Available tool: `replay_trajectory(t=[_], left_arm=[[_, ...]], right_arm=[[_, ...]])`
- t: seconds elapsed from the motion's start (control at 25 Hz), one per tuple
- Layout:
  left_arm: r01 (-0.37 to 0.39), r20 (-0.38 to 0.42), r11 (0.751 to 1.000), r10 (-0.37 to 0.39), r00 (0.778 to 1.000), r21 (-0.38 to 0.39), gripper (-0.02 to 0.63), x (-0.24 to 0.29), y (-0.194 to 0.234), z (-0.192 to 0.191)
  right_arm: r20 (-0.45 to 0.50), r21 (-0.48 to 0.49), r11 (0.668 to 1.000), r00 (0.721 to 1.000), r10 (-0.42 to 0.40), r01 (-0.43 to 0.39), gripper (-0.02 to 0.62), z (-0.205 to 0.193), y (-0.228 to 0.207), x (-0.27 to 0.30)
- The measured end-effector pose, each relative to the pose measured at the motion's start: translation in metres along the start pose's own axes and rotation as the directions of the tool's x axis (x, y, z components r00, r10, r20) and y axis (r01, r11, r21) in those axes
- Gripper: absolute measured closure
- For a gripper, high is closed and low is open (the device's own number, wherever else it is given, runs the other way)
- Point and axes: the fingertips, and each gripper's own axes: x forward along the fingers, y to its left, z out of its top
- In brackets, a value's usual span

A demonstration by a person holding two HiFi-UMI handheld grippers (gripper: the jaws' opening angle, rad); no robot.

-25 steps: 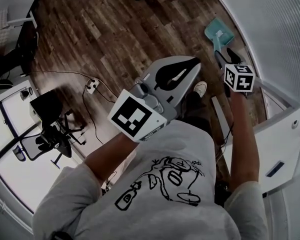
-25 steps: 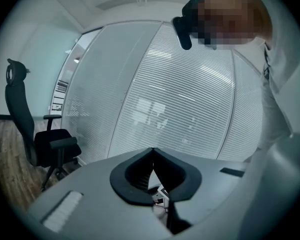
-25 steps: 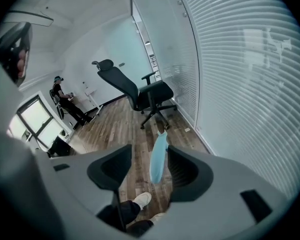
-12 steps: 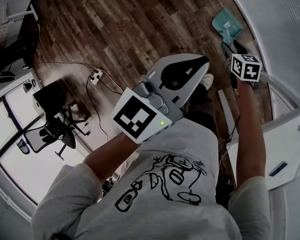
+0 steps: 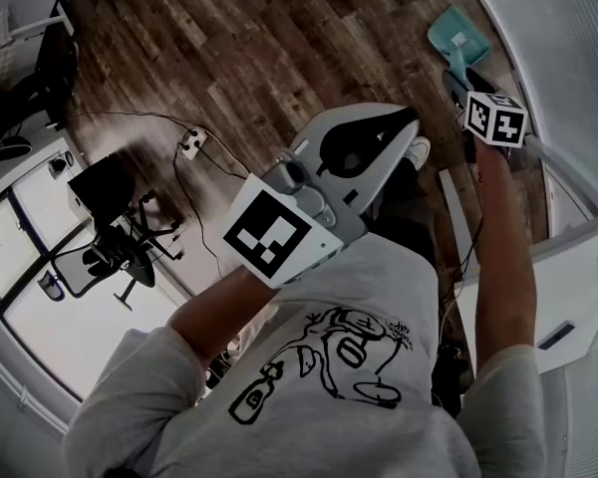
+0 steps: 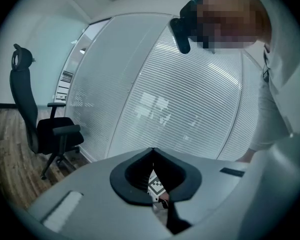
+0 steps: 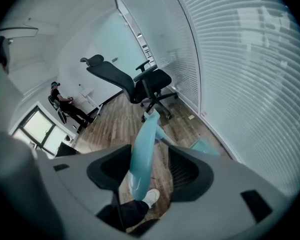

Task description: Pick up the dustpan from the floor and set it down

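Observation:
A teal dustpan with a long handle stands on the wood floor by the glass wall, at the head view's top right. My right gripper is at the top of that handle. In the right gripper view the teal handle runs between the jaws close to the left pad, and floor shows between it and the right pad. The jaws stand wider than the handle, so my right gripper is open. The pan lies below on the floor. My left gripper is held at chest height, shut and empty.
A glass wall with blinds runs along the right, with a white cabinet below it. The person's shoe is near the dustpan. A power strip with cables and a black chair are on the left. An office chair stands beyond the dustpan.
The head camera has shifted, so both grippers and the dustpan sit slightly higher and further right in view. The dustpan keeps its place relative to the shoe and my right gripper.

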Motion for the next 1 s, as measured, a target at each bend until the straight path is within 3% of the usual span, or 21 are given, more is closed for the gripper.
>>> replay_trajectory(t=[0.12,0.2,0.44,1.0], left_arm=[[-0.007,-0.003,1.000,0.007,1.000,-0.003,0.604,-0.001,0.001,-0.004],[-0.008,-0.005,1.000,0.008,1.000,-0.003,0.604,-0.001,0.001,-0.005],[-0.012,-0.005,1.000,0.012,1.000,-0.005,0.604,-0.001,0.001,-0.002],[-0.006,0.009,1.000,0.006,1.000,0.017,0.604,0.002,-0.007,0.008]], right_arm=[[0.003,-0.006,1.000,1.000,0.007,-0.007,0.399,0.000,0.001,0.002],[0.008,-0.005,1.000,1.000,0.019,-0.019,0.488,0.000,0.004,0.001],[0.026,0.039,0.999,0.999,0.032,-0.034,0.497,0.001,0.005,0.002],[0.061,0.023,1.000,0.998,0.003,-0.004,0.497,0.014,-0.004,-0.016]])
